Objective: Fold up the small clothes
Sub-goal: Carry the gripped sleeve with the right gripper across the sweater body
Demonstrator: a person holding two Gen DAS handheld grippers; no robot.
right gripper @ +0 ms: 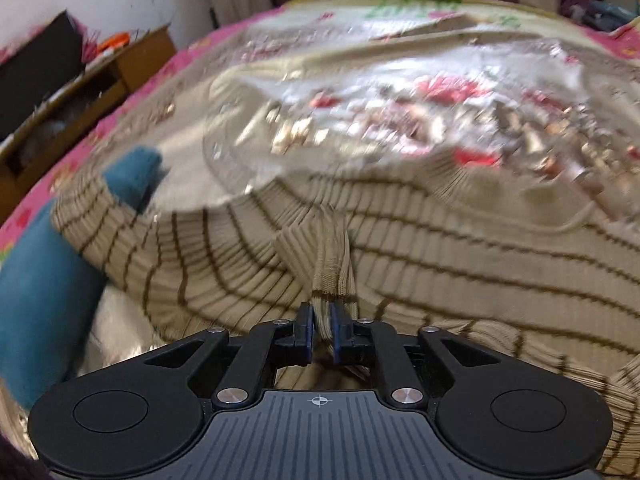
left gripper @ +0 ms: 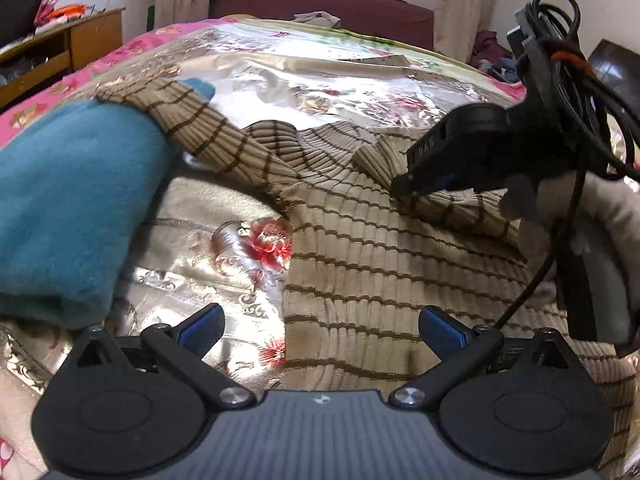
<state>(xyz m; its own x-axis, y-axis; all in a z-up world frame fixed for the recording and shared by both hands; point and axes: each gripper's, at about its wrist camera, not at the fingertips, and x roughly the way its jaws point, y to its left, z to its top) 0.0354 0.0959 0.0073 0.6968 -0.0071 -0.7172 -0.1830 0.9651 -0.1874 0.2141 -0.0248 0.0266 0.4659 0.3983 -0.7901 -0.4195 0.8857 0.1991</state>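
A beige ribbed sweater with thin brown stripes (left gripper: 360, 248) lies spread on the shiny floral bedcover. My left gripper (left gripper: 320, 330) stands open over the sweater's left edge, nothing between its blue pads. In the left wrist view my right gripper (left gripper: 404, 186) comes in from the right and pinches a folded sleeve of the sweater. The right wrist view shows the right gripper (right gripper: 322, 322) shut on a bunched strip of the sweater (right gripper: 332, 248), the fabric pulled up between its pads. One sleeve drapes over a teal garment (left gripper: 64, 208) at the left.
The bed is covered with a glossy silver floral sheet (left gripper: 280, 76) over a pink floral one. A wooden desk with open shelves (left gripper: 60, 52) stands at the left. A dark red headboard (left gripper: 320, 8) and window lie beyond. A white-gloved hand (left gripper: 592, 216) holds the right gripper.
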